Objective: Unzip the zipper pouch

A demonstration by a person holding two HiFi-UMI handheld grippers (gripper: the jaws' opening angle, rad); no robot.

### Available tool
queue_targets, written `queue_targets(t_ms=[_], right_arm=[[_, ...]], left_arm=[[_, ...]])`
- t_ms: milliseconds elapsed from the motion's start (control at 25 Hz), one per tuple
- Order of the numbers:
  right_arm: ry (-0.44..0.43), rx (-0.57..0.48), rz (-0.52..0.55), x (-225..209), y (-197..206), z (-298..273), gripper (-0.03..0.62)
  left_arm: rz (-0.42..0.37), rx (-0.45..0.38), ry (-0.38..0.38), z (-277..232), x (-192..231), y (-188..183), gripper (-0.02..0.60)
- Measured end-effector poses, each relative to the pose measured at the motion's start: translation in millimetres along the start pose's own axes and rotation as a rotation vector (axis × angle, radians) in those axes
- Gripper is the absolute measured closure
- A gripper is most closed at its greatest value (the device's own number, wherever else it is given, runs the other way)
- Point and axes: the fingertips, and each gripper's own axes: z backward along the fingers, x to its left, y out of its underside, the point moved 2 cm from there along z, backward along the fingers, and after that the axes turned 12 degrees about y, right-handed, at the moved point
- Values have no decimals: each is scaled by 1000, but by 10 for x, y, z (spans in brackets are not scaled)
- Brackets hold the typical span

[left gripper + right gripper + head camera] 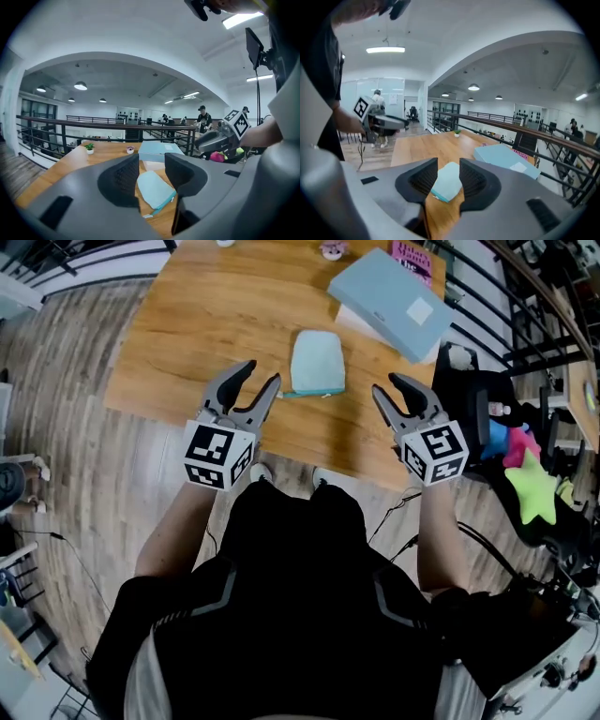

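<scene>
On wooden table (206, 324): teal pouch (317, 360); book (413, 261) print unreadable.

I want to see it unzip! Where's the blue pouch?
In the head view the pouch lies on the wooden table, beyond the left gripper and right gripper, near the blue box.

One wooden table (216, 324) carries one teal zipper pouch (317, 360), one pale blue box (389, 304) and one small potted plant (89, 148). Two grippers show, left gripper (262, 373) and right gripper (385, 385).
</scene>
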Motion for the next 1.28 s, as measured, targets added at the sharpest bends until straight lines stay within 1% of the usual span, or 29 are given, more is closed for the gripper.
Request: queue_targets(t_ms=[40,120,240,360,480,560,640,720,840,960,1080,1160,1240,1280], right_arm=[[-5,16,41,-16,93,-75,445],[-39,37,91,-38,260,-214,444],[-123,62,109,-55,490,-379,441],[-194,83,119,-54,696,-570,441],[-253,113,162,-56,910,-732,441],[-297,131,198,-22,1047,-846,433],[-345,141,242,62,1184,-980,428],[-400,156,305,170,1313,-1085,428],[-484,168,406,315,1476,-1187,428],[-512,172,515,390,1588,-1289,424],[-547,159,591,509,1644,-1361,424],[-574,166,647,538,1753,-1392,424],[-585,180,665,534,1849,-1440,427],[-588,186,658,534,1871,-1464,447]], left_arm=[[9,1,-21,9,-12,39,395],[33,13,-45,4,-56,131,396],[54,54,-70,-53,-166,299,395],[68,103,-134,-74,-212,486,395],[115,122,-178,-89,-266,658,395],[133,145,-214,-93,-286,771,394],[138,175,-270,-61,-280,878,394],[153,184,-316,-26,-299,952,394],[177,191,-354,15,-395,1021,394],[181,209,-379,60,-466,1077,394],[186,226,-410,156,-517,1125,394],[199,236,-422,185,-579,1183,394],[208,250,-429,211,-625,1248,394],[211,257,-433,232,-636,1275,394]])
